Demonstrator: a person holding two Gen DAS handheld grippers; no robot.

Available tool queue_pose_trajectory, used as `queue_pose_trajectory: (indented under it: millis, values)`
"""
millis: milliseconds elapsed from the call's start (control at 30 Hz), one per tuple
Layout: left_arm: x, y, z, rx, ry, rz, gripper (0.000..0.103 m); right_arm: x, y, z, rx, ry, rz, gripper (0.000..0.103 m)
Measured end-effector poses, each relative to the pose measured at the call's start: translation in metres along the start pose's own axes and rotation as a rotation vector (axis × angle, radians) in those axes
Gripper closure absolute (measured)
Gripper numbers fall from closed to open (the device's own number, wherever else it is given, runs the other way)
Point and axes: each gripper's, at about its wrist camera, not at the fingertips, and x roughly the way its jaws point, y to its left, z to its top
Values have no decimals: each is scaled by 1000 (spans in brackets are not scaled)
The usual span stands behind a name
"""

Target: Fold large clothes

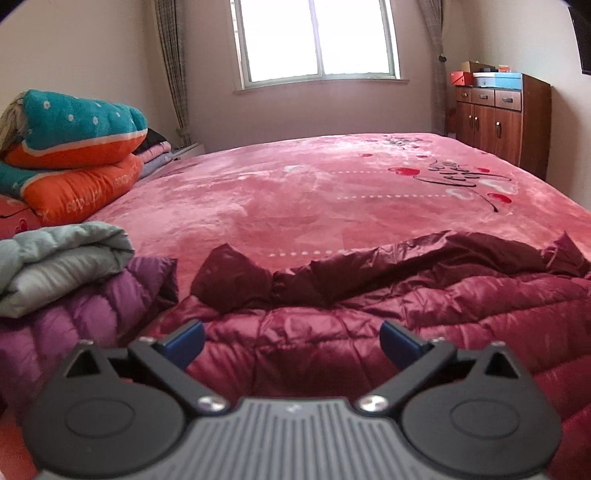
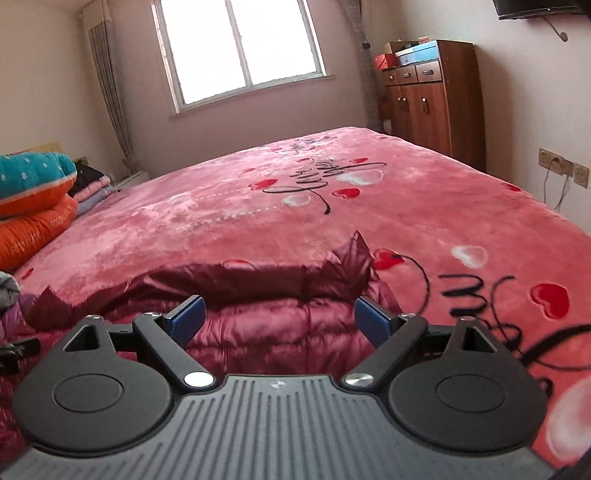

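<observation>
Left gripper [image 1: 291,341] and right gripper [image 2: 279,319], jaws standing apart and gripping nothing, are hovering over the maroon down jacket [image 1: 332,314] lying spread directly beneath and ahead.

- Dark-red quilted puffer jacket [image 1: 332,332]: near part hidden behind gripper body, right side cut by frame edge.
- Purple quilted jacket [image 1: 74,325]: partly under folded grey-white jacket [image 1: 55,266], cut at left edge.
- Black wall-mounted TV [image 2: 535,9]: cut by top edge.
- White lettering on orange quilt [image 2: 37,229]: too blurred to read.
</observation>
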Motion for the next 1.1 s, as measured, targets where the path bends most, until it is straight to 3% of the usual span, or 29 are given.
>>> queue_pose_trajectory:
  millis: [267,700,1100]
  values:
    - [-43,18,-9,-21,-10,1,2,-29,7,-8,34,1,-26,0]
    - [-100,45,-17,-55,-51,-17,1,-78,52,-19,-72,-13,-1,0]
    - [-110,80,-36,-159,-40,-98,1,-98,71,-23,-139,3,21,0]
